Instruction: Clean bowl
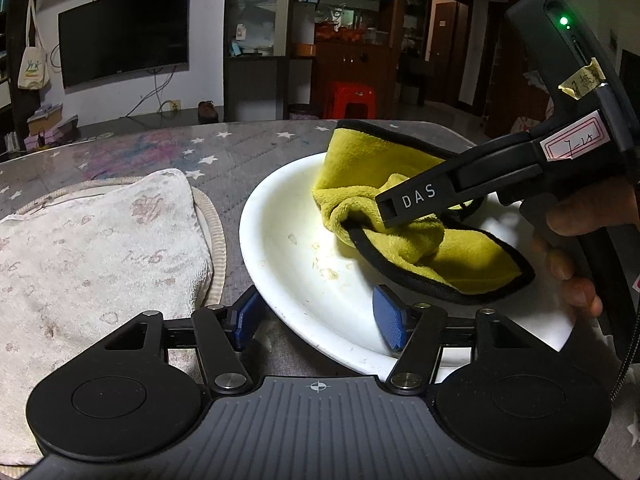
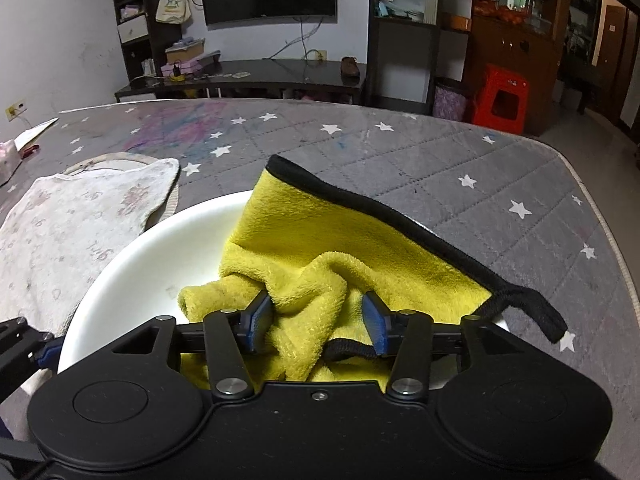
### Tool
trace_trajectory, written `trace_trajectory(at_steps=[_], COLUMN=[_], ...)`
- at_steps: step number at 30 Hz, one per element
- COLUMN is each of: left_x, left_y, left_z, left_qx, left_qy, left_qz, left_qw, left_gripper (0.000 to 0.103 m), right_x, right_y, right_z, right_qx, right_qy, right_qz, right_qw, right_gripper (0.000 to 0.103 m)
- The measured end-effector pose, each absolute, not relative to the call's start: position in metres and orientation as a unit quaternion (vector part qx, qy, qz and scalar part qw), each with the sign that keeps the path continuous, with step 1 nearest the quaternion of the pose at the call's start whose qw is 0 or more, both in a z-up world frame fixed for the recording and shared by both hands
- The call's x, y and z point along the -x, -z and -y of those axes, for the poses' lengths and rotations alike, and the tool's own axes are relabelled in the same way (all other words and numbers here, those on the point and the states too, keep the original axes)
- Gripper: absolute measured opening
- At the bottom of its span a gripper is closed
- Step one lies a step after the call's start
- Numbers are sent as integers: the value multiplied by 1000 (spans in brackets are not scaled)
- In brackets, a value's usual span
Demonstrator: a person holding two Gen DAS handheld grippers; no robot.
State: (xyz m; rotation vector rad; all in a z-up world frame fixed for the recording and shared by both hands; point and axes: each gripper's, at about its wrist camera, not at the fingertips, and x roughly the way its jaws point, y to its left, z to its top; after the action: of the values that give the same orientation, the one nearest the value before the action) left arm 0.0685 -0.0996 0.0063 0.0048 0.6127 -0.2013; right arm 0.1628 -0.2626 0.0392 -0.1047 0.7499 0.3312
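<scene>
A white bowl [image 1: 280, 216] sits on the grey star-patterned table, with brownish crumbs and smears [image 1: 326, 270] on its inside. My left gripper [image 1: 316, 322] is open astride the bowl's near rim, one blue pad outside and one inside. My right gripper [image 2: 316, 322] is shut on a bunched yellow cloth with black trim [image 2: 320, 240] that lies inside the bowl [image 2: 132, 280]. In the left wrist view the right gripper [image 1: 382, 210] presses the cloth [image 1: 460, 256] at the bowl's right side.
A pale patterned towel [image 1: 92, 240] on a round woven mat [image 1: 214, 232] lies left of the bowl; it also shows in the right wrist view [image 2: 72, 232]. The table's rounded edge [image 2: 596, 208] runs at the right. Beyond stand a TV, shelves and a red stool [image 2: 504, 96].
</scene>
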Motion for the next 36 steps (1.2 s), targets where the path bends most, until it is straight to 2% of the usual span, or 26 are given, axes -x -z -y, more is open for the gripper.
trace_trajectory(at_steps=[1,3,5,29,36], left_x=[-69,-72,-75,-71,-71], left_y=[-6,-4,-3,-5,-5], left_z=[100,98,89,90,89], left_qx=[-5,-3,24,25,24], left_qy=[89,52,46,48,48], left_qz=[-301,-312,-321,-322,-321], left_qw=[949,949,946,945,945], left_gripper=[71,103,103,103,103], right_x=[-161,-158,-155,-111,-119], right_y=[-39,-38,-37,-35,-35], right_z=[263,265,267,282,280], right_qx=[50,48,46,48,47], right_qy=[-159,-155,-151,-135,-135], right_qz=[-364,-363,-362,-373,-375], right_qw=[916,918,919,917,916], right_gripper=[52,52,52,54,57])
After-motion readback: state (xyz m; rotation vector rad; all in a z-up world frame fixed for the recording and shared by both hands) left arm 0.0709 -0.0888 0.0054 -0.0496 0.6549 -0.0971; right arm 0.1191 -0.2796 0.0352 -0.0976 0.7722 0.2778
